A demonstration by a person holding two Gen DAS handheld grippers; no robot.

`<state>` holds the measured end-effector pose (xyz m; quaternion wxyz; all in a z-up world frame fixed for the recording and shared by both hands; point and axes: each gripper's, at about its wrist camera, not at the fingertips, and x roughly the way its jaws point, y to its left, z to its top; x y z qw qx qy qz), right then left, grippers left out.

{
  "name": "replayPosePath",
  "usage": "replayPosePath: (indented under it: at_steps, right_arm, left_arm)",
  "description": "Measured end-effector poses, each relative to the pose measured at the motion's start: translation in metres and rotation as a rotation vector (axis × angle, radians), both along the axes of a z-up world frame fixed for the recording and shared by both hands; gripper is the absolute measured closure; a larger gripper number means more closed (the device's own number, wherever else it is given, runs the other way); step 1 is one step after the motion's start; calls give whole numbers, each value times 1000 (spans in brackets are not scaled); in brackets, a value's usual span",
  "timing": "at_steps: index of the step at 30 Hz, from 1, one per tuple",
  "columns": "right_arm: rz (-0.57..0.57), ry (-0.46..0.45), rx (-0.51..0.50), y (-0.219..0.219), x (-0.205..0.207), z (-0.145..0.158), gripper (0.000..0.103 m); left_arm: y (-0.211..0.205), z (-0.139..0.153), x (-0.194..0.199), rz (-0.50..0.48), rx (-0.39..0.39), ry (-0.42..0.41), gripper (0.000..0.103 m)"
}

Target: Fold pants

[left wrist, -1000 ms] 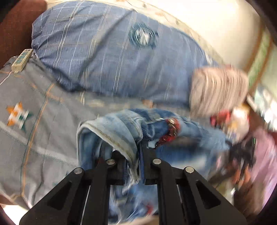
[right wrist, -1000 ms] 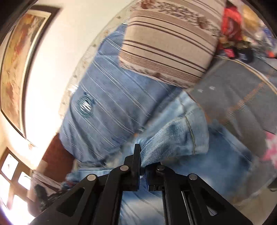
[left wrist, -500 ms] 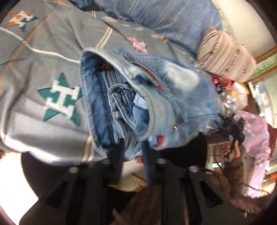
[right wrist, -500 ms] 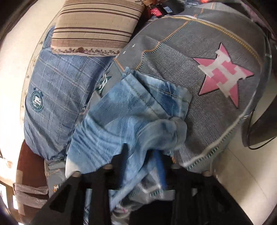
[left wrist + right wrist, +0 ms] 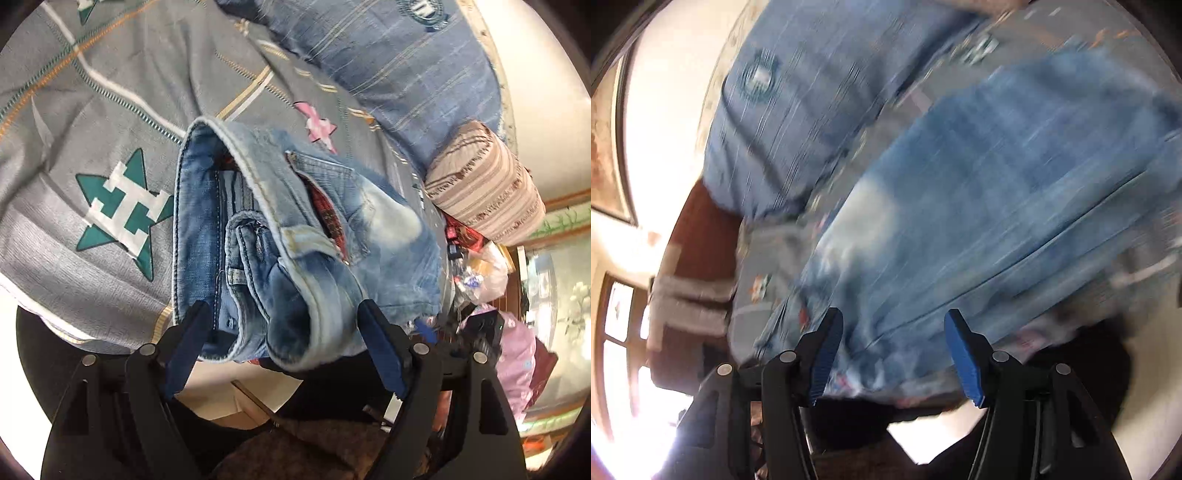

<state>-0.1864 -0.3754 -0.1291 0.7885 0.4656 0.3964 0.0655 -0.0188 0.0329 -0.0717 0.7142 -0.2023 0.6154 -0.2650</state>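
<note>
Denim pants (image 5: 295, 236) lie bunched on the bed (image 5: 92, 258); my left hand-held gripper (image 5: 284, 332) and right hand-held gripper (image 5: 892, 341), jaws just opening, stand spread, gripping nothing.

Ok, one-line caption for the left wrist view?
Left gripper open, just released, over folded jeans on a star-patterned bedspread.

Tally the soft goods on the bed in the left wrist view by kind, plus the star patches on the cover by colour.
Jeans: 1
Blue plaid pillow: 1
Striped beige pillow: 1
Grey bed cover: 1
Soft goods total: 4
Green star patch: 1 whole
Pink star patch: 1
Star patches total: 2
</note>
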Motion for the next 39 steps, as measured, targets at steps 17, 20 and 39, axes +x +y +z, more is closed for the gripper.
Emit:
replayPosePath:
  at_steps: [17,20,39]
  right_arm:
    - [245,193,377,119,78,-83,26]
    - [215,149,335,116,87,-80,66]
    - [344,158,103,64,42,-48,44]
  left_arm:
    - [-18,-23,6,11,57,51,50]
    - [-25,-12,3,-26,73,13,82]
    - [2,-11,-37,-197,120,-51,60]
